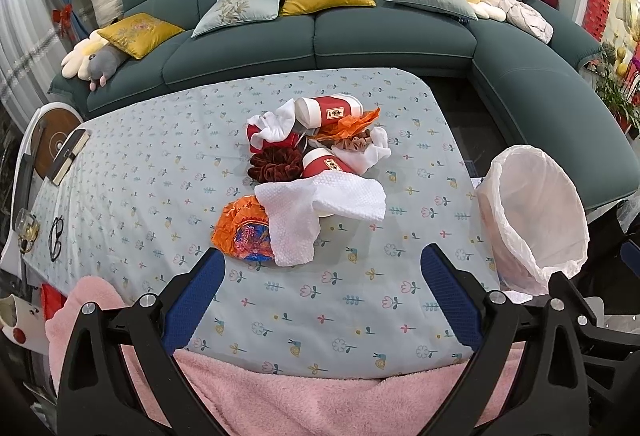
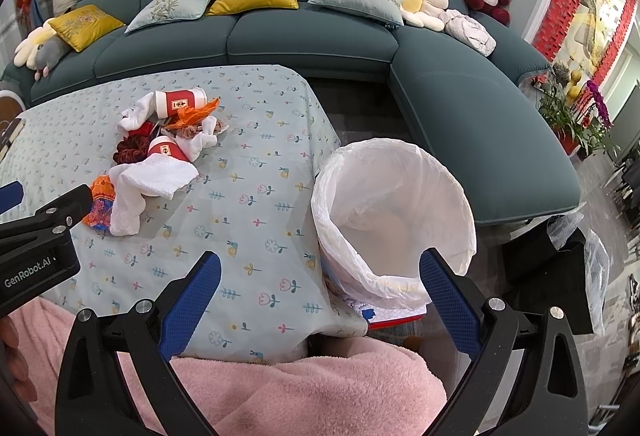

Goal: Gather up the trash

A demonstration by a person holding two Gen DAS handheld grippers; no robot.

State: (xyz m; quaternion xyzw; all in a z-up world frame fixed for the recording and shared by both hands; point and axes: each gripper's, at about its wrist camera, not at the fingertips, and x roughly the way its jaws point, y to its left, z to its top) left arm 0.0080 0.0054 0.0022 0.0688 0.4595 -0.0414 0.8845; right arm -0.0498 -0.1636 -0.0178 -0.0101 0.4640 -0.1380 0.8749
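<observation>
A pile of trash lies mid-table: a white paper towel [image 1: 320, 209], an orange wrapper [image 1: 242, 232], two red paper cups [image 1: 328, 109] [image 1: 326, 163], a dark red scrunchie [image 1: 275, 164], white tissues and orange paper. The pile also shows in the right wrist view, with the towel [image 2: 152, 179]. A bin with a white liner [image 1: 536, 220] [image 2: 396, 211] stands at the table's right edge. My left gripper [image 1: 322, 274] is open and empty, just short of the towel. My right gripper [image 2: 320, 276] is open and empty, in front of the bin's near rim.
The table has a light blue floral cloth [image 1: 160, 195]. A book [image 1: 70, 155], glasses [image 1: 56, 238] and a glass [image 1: 26, 230] lie at its left edge. A teal sofa [image 1: 320, 35] with cushions stands behind. A pink fleece [image 1: 320, 396] covers the near edge.
</observation>
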